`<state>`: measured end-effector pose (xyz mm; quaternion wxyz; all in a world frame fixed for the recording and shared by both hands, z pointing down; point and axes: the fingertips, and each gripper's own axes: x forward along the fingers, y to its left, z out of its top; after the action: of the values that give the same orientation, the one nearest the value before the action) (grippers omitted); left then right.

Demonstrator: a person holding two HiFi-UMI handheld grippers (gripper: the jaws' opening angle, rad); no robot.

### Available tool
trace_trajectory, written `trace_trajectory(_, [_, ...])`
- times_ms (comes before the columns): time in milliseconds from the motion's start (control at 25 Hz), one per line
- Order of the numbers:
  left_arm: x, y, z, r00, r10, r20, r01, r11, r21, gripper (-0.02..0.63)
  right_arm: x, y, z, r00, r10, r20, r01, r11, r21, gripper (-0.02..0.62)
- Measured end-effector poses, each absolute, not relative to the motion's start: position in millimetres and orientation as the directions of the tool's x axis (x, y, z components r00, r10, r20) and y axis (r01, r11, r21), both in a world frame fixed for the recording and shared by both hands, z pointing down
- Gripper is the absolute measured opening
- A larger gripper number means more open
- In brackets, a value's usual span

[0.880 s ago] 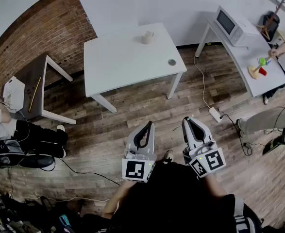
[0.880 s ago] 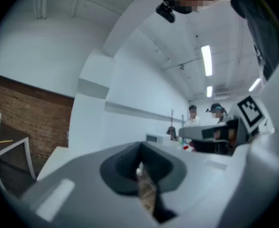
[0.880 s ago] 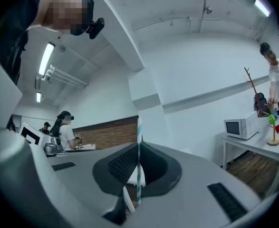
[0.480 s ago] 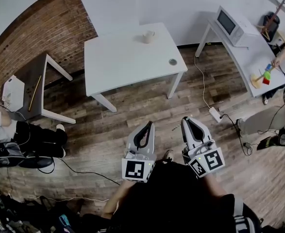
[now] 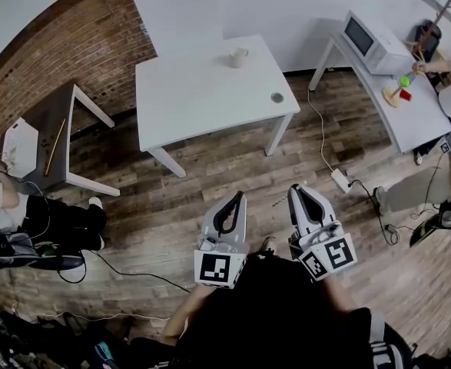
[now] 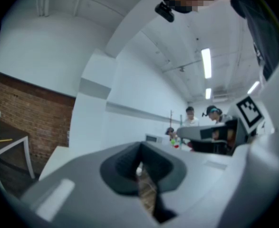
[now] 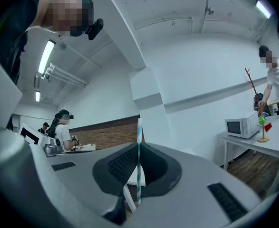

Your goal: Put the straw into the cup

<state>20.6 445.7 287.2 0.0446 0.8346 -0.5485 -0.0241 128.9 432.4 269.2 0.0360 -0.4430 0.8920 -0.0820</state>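
A pale cup stands near the far edge of the white table, well ahead of both grippers. In the head view my left gripper and right gripper are held side by side over the wooden floor, short of the table. In the right gripper view a green-and-white striped straw stands upright, pinched between the shut jaws of the right gripper. The left gripper is shut with nothing between its jaws.
A small round object lies near the table's right edge. A second table with a microwave stands at the right, with a person's hand on a colourful toy. A grey desk and a seated person are left. A power strip and cables lie on the floor.
Both grippers have hardly moved. At the right table, the colourful toy has been carried toward the far end, and the table and cup sit slightly further right in view.
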Motion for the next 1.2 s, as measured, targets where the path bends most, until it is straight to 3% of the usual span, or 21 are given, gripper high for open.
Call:
trace_trajectory(760, [-57, 438, 294, 0.421, -0.907, 0.015, -0.904, -0.417, 0.096, 0.005, 67, 422, 265, -0.545, -0.838, -0.01, -0.822, 0.536, -0.193, 0.015])
trace_trajectory(1200, [-49, 394, 303, 0.408, -0.912, 0.032, -0.91, -0.404, 0.094, 0.005, 66, 376, 269, -0.566, -0.824, -0.021, -0.807, 0.56, -0.189, 0.014])
